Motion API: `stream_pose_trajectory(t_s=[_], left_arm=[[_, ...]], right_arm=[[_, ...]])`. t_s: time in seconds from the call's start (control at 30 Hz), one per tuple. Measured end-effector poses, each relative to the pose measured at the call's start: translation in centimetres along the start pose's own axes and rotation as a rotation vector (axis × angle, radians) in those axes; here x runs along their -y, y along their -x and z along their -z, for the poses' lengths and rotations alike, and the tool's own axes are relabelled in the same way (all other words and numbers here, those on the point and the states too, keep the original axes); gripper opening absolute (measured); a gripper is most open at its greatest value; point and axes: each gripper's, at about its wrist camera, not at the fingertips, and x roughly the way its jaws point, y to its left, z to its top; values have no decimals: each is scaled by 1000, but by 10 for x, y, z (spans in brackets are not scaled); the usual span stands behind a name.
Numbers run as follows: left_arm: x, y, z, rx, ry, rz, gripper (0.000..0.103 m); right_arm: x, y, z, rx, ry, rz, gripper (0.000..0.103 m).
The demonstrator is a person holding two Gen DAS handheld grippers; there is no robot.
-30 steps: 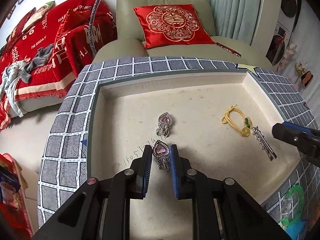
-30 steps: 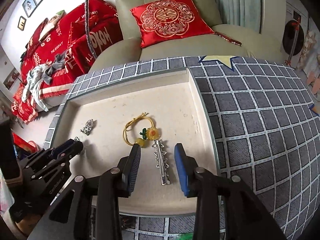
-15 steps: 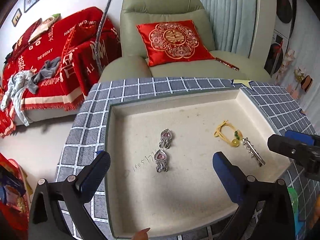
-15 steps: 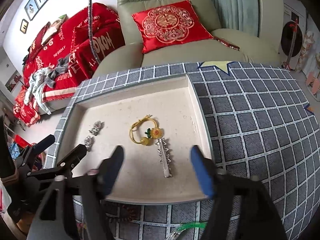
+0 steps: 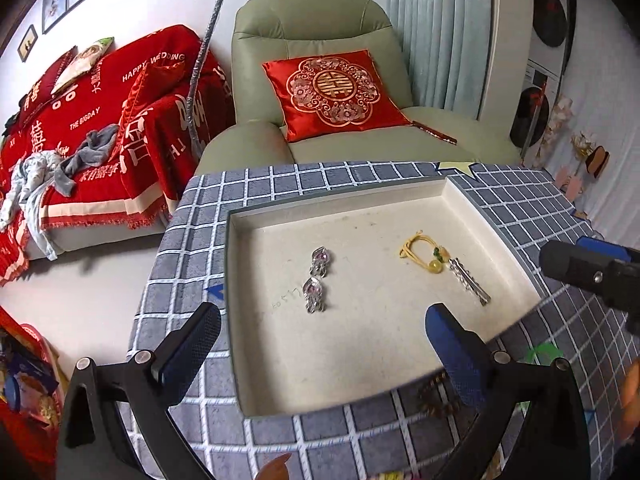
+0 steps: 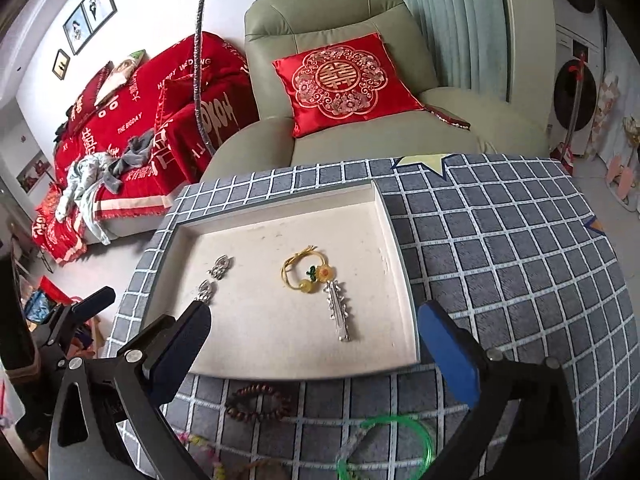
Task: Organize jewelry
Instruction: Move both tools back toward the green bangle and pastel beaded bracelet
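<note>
Each hand-held gripper, left and right, hangs wide and empty over the tray. Outside it, on the worktop, lies a wooden bead bracelet. It looks light, limp and prone to rolling, so pinching across one side of the loop seems best.

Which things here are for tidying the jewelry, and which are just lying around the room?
For the job:
tray
two silver heart earrings
yellow cord bracelet
silver hair clip
brown bead bracelet
green ring bracelet
left gripper
right gripper

Just lying about:
red cushion
green armchair
red blanket
</note>
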Motion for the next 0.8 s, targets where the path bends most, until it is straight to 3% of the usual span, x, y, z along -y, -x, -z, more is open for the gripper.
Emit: stream_pose_trajectory(t_s=[0.23,0.8], left_arm=[[-11,27,21,4,-4,-13,103],[-9,27,99,-158,-1,63,103]], right_arm=[[1,29,11,-18,7,2,103],[33,38,68,-109,-35,46,103]])
